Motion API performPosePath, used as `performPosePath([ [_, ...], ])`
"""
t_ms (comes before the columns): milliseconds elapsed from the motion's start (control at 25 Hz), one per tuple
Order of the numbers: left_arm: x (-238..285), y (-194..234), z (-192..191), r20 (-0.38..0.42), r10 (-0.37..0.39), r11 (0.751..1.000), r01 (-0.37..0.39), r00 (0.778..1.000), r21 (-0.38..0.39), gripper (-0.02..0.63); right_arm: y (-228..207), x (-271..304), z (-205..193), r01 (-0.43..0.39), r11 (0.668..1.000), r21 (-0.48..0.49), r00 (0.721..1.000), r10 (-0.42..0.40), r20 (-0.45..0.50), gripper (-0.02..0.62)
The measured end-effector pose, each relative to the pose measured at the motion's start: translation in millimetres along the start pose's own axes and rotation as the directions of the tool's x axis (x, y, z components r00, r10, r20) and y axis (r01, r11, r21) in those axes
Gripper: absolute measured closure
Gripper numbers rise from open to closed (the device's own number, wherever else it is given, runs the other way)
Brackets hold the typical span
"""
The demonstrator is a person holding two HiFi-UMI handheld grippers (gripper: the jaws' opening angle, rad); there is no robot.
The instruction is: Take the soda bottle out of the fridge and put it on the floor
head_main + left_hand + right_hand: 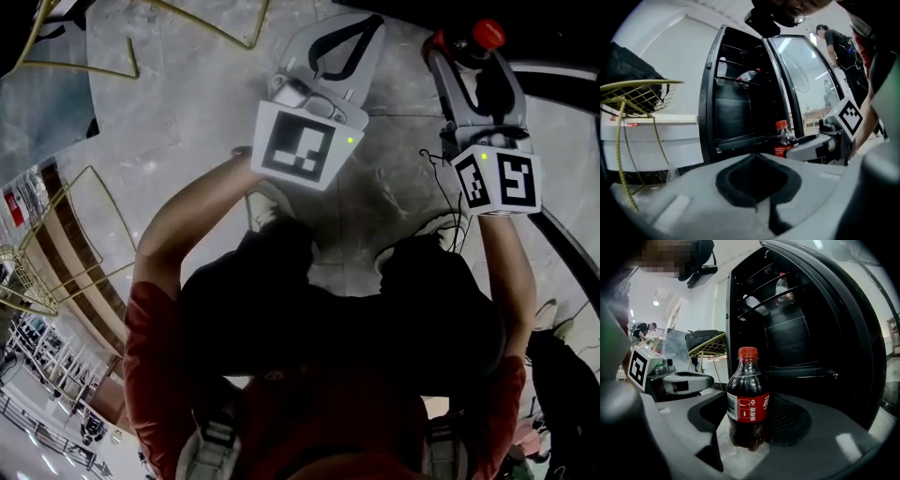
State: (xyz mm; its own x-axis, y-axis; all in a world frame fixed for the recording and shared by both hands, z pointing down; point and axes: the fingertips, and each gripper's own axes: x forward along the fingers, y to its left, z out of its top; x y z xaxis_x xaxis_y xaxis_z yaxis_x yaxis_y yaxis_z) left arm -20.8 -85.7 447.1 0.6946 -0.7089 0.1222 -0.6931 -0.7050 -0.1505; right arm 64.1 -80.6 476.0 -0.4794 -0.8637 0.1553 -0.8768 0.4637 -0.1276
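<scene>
The soda bottle (747, 401), dark cola with a red cap and red label, stands upright between the jaws of my right gripper (750, 399), which is shut on it. Pale floor shows just under its base. In the head view the red cap (487, 34) pokes out at the tip of the right gripper (469, 52), above the marble floor (187, 103). From the left gripper view the bottle (783, 138) sits in front of the open black fridge (740, 93). My left gripper (757, 157) is shut and empty, to the left of the right one (361, 28).
The fridge (797, 333) stands open, its glass door (806, 79) swung to the right. Bottles (783, 287) lie on its upper wire shelves. A gold wire rack (637, 93) stands to the left, and a black bag (705, 338) rests on it. A person (834, 42) stands behind.
</scene>
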Motion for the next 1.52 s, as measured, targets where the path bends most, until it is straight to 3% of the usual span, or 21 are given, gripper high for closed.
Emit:
performPosePath([
  [320,-16,-9,-58,-0.059,0.000,1.000,0.000,0.998,-0.005,0.607,0,9,-57,0.013,1.000,-0.005,0.999,-0.013,-0.041,0.318],
  [680,-13,-8,-66,-0.069,0.003,1.000,-0.004,0.998,-0.021,0.606,-7,18,-114,0.028,1.000,-0.005,0.991,-0.028,-0.133,0.318],
  [920,-12,-5,-91,-0.140,0.000,0.998,-0.009,0.990,-0.060,0.606,-16,28,-145,0.057,0.998,-0.005,0.982,-0.057,-0.182,0.318],
  [1200,-12,-14,-116,-0.190,-0.029,0.997,0.014,0.981,-0.078,0.606,-24,41,-167,0.110,0.994,0.026,0.974,-0.102,-0.200,0.318],
  [1520,-12,-17,-122,-0.199,-0.032,0.996,0.015,0.979,-0.089,0.606,-24,53,-177,0.095,0.995,0.003,0.972,-0.092,-0.216,0.318],
])
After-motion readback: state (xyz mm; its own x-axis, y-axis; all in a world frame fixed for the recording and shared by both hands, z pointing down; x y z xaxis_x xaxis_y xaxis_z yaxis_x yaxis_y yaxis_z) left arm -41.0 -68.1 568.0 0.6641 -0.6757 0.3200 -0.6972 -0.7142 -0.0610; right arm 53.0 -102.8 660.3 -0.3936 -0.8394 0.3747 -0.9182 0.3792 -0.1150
